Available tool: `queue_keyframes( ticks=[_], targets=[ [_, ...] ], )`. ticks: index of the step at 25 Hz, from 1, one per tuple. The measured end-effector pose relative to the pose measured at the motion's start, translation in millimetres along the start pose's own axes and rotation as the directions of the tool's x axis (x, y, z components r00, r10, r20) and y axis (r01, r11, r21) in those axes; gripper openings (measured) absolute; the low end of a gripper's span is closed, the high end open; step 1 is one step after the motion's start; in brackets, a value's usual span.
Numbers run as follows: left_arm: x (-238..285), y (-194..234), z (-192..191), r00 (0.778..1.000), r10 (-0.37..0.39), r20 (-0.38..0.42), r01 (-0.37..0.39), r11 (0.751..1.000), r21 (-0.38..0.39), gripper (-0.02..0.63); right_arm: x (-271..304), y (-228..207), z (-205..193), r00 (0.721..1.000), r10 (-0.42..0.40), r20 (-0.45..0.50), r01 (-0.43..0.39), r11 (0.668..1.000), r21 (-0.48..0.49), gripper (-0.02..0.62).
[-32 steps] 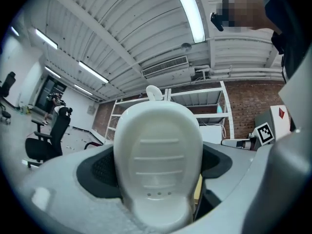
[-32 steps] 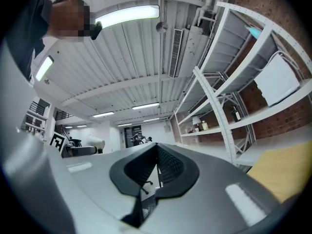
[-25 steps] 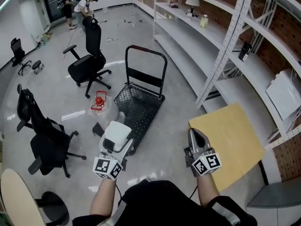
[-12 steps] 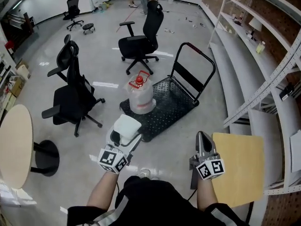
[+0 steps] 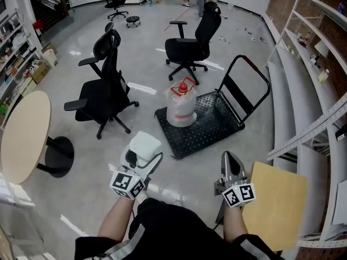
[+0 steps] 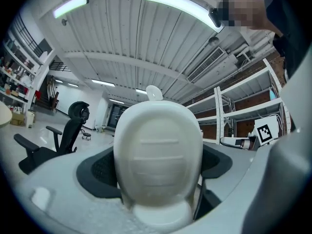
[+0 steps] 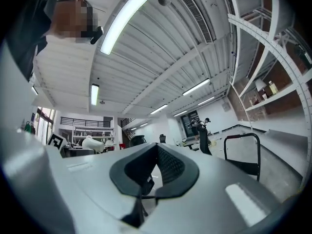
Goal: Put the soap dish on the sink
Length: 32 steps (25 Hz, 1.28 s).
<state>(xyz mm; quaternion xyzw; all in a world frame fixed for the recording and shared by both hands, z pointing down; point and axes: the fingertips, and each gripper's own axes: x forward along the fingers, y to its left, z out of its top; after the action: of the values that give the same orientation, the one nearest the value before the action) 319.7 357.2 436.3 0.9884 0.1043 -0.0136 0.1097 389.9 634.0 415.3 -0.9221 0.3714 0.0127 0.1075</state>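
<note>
Head view puts the person standing on an open floor [image 5: 146, 53], with no sink anywhere in sight. The left hand-held gripper [image 5: 142, 158] is closed around the soap dish [image 5: 145, 144], a pale oval piece held out in front of the body at about waist level. From the left gripper view the soap dish [image 6: 158, 155] fills the space between the jaws, which press against its sides. The right hand-held gripper [image 5: 227, 158] carries nothing. In the right gripper view its dark pads [image 7: 168, 167] meet with no gap that I can make out.

Ahead stand a flat black cart [image 5: 211, 126] with a wrapped water jug [image 5: 182, 104] on it, two black office chairs [image 5: 105, 91], a round desk [image 5: 24, 137] off to the left, and long shelving [image 5: 303, 85] down the right side.

I'd say the pick-up is done and the carrying is under way. Finding the sink and setting the dish down on it is all left to do.
</note>
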Motion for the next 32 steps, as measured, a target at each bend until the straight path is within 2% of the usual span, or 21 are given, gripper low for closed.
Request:
queue_keyframes(
  ticks=[6,11,15,26,32],
  targets=[
    [-18,28,15,0.998,0.047,0.030,-0.048,0.999,0.008,0.469,39,28,-3,0.997,0.080,-0.004,-0.080,0.997,0.021,0.006],
    [-47,70,44,0.990,0.120,0.078,-0.124,0.991,0.042,0.469,89,79,-10,0.981,0.192,0.000,-0.192,0.981,0.015,0.006],
    [-81,109,51,0.977,0.196,0.083,-0.200,0.978,0.050,0.469,123,122,-20,0.963,0.270,-0.012,-0.270,0.962,0.027,0.006],
    [-173,191,60,0.911,0.396,0.118,-0.402,0.915,0.028,0.469,193,226,-53,0.887,0.457,-0.064,-0.454,0.890,0.052,0.006],
    [-246,233,67,0.846,0.512,0.148,-0.520,0.854,0.022,0.469,222,309,-77,0.813,0.577,-0.078,-0.573,0.817,0.069,0.006]
  ],
)
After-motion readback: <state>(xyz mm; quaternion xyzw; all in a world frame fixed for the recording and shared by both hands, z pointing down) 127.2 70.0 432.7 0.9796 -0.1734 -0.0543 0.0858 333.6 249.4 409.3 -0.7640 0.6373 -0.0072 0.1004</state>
